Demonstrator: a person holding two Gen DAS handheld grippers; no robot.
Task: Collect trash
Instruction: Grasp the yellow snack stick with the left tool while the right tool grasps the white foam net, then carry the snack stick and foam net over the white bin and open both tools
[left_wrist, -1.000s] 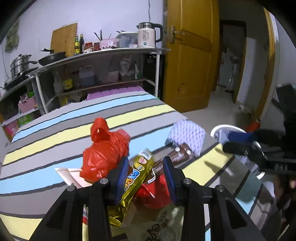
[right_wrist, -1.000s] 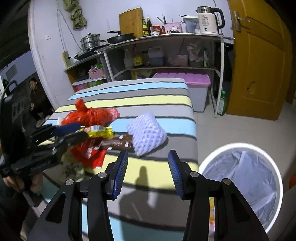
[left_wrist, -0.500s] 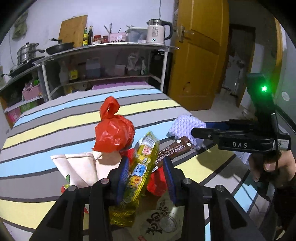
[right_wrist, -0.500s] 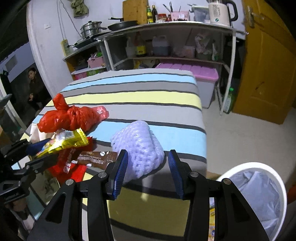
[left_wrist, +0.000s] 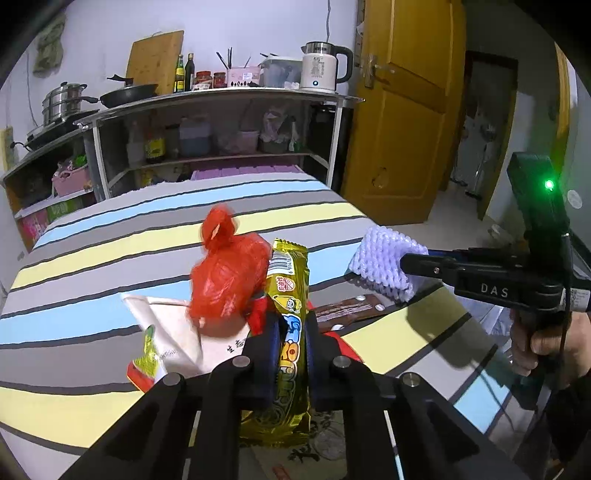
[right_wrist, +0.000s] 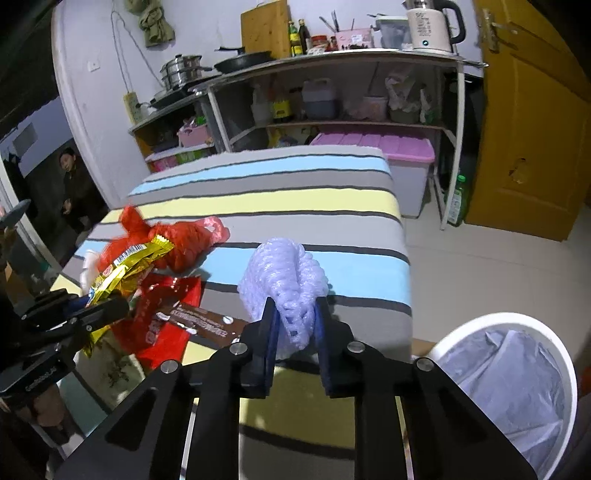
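Note:
My left gripper (left_wrist: 291, 325) is closing, and its blue pads press on a yellow snack wrapper (left_wrist: 288, 280) that stands up between them. A knotted red plastic bag (left_wrist: 225, 284) leans against the wrapper on the left. A brown bar wrapper (left_wrist: 351, 312) lies flat to the right. My right gripper (right_wrist: 295, 314) is closing on a purple foam net (right_wrist: 284, 277), and its pads squeeze the net's near end. In the right wrist view the left gripper (right_wrist: 107, 306) shows at the left with the yellow wrapper (right_wrist: 129, 262). All of it sits on a striped table (right_wrist: 295, 199).
A white bin (right_wrist: 498, 318) with a pale liner stands on the floor at the table's right corner. A flat red packet (right_wrist: 159, 325) and white paper (left_wrist: 173, 325) lie under the trash pile. Shelves with cookware stand behind the table. A person stands in the doorway at far left.
Both grippers' jaws have closed, the left on the yellow wrapper and the right on the purple foam net. The right gripper moved forward to the net.

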